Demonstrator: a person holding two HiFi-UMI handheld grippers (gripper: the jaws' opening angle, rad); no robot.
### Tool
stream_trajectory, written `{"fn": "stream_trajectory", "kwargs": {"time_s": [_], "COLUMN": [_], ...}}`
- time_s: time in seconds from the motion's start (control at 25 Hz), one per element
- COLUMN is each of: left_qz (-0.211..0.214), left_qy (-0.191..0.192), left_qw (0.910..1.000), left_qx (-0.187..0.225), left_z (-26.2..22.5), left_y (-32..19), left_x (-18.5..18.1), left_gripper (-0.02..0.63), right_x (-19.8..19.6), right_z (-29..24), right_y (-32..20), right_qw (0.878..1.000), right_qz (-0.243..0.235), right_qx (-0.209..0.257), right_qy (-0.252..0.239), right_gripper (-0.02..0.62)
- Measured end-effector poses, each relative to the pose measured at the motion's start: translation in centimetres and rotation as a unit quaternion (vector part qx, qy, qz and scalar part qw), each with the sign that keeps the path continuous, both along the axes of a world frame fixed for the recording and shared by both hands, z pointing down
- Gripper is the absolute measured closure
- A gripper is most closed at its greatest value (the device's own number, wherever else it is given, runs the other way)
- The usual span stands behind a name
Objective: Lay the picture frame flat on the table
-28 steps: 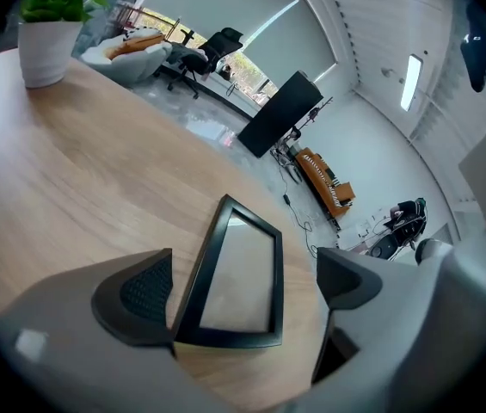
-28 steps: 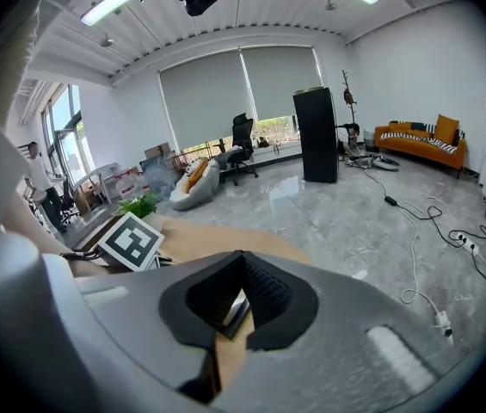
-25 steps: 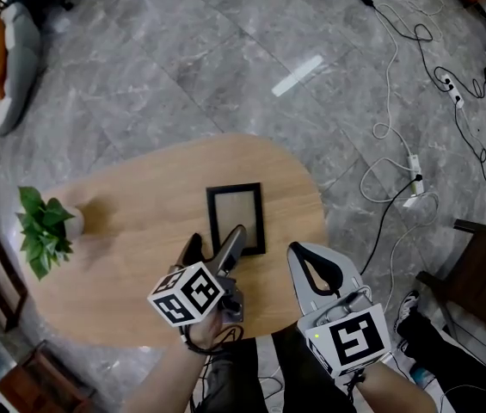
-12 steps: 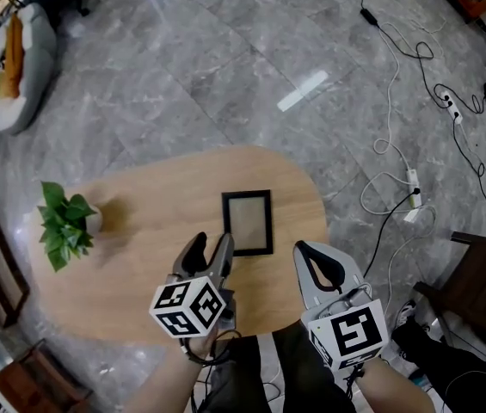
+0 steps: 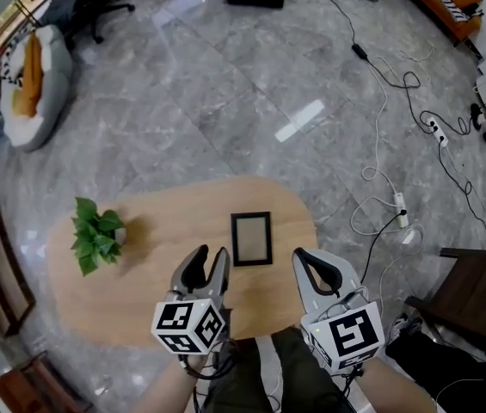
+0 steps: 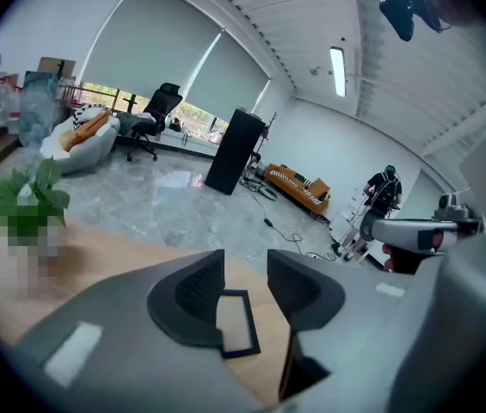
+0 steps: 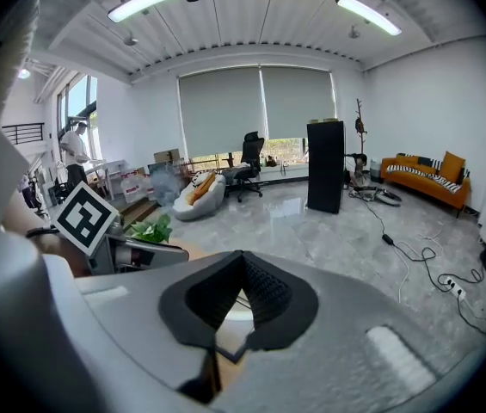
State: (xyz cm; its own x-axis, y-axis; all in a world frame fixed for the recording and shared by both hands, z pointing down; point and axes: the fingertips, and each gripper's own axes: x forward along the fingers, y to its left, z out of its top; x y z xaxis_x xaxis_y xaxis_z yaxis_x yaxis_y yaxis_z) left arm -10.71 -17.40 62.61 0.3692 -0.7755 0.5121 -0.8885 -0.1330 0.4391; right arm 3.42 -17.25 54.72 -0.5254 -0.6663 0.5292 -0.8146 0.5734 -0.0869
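The black picture frame (image 5: pixel 251 239) lies flat on the oval wooden table (image 5: pixel 139 291), towards its right end. My left gripper (image 5: pixel 212 253) hovers over the table's near edge, just left of the frame and apart from it. Its jaws are closing with a narrow gap and nothing between them. In the left gripper view, the left gripper (image 6: pixel 246 261) shows the frame (image 6: pixel 236 321) beyond that gap. My right gripper (image 5: pixel 303 258) hangs off the table's right end, shut and empty. In the right gripper view, the right gripper (image 7: pixel 241 258) has its tips touching.
A small potted plant (image 5: pixel 96 231) stands on the table's left part. White and black cables (image 5: pixel 397 205) trail over the grey stone floor to the right. A dark chair (image 5: pixel 475 291) stands at the right, and a beanbag (image 5: pixel 32 84) at the far left.
The left gripper has drawn back from the frame's lower left corner and its jaws have narrowed. The head view has pulled back; the frame has stayed flat.
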Motion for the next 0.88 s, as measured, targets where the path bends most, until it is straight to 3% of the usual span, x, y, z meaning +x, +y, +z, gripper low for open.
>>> {"fn": "stream_trajectory", "kwargs": {"time_s": [0.28, 0.88], "left_qz": [-0.009, 0.025], "left_qy": [0.012, -0.039], "left_qw": [0.9993, 0.9906], "left_qx": [0.033, 0.129], "left_z": [-7.7, -24.1], "left_y": [0.5, 3.2], "left_x": [-1.3, -2.4], "left_gripper": [0.474, 0.572], "right_x": [-0.1, -0.3], "right_z": [-7.8, -24.1], "right_y": [0.8, 1.5], "right_qw": [0.999, 0.991], "right_qz": [0.015, -0.002], "right_qx": [0.034, 0.133], "right_qy": [-0.013, -0.025], "right_gripper": [0.594, 0.594]}}
